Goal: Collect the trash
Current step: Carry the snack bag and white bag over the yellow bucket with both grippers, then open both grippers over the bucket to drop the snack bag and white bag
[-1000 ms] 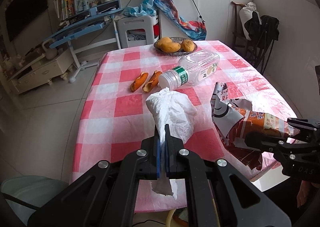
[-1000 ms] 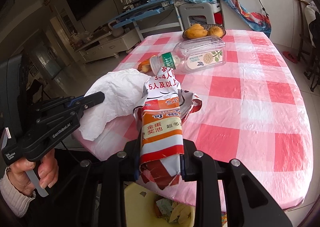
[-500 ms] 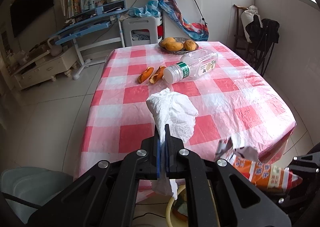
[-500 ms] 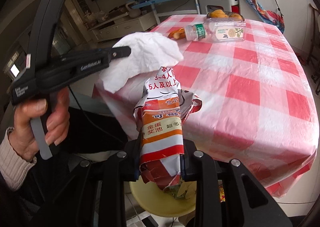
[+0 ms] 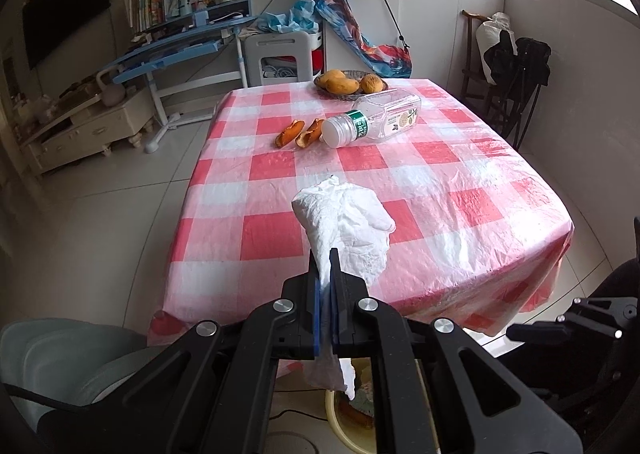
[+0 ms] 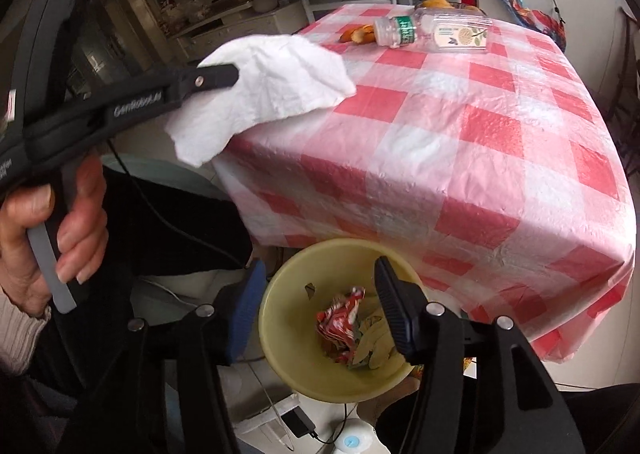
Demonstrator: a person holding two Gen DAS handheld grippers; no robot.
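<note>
My left gripper (image 5: 326,254) is shut on a crumpled white tissue (image 5: 348,222) and holds it in the air off the table's near edge; the tissue (image 6: 272,82) also shows in the right wrist view. My right gripper (image 6: 320,294) is open and empty above a yellow trash bin (image 6: 280,318) on the floor. The red snack wrapper (image 6: 340,322) lies inside the bin among other scraps. On the table lie an empty plastic bottle (image 5: 372,120) and orange peels (image 5: 298,133).
The table has a red and white checked cloth (image 5: 440,182). A plate of fruit (image 5: 348,82) stands at its far end. A grey chair (image 5: 60,358) is at lower left. Cables and a power adapter (image 6: 298,420) lie on the floor by the bin.
My right gripper has opened and let go of the snack wrapper, which now lies in the bin. Both grippers have pulled back from the table; the left still holds the tissue.
</note>
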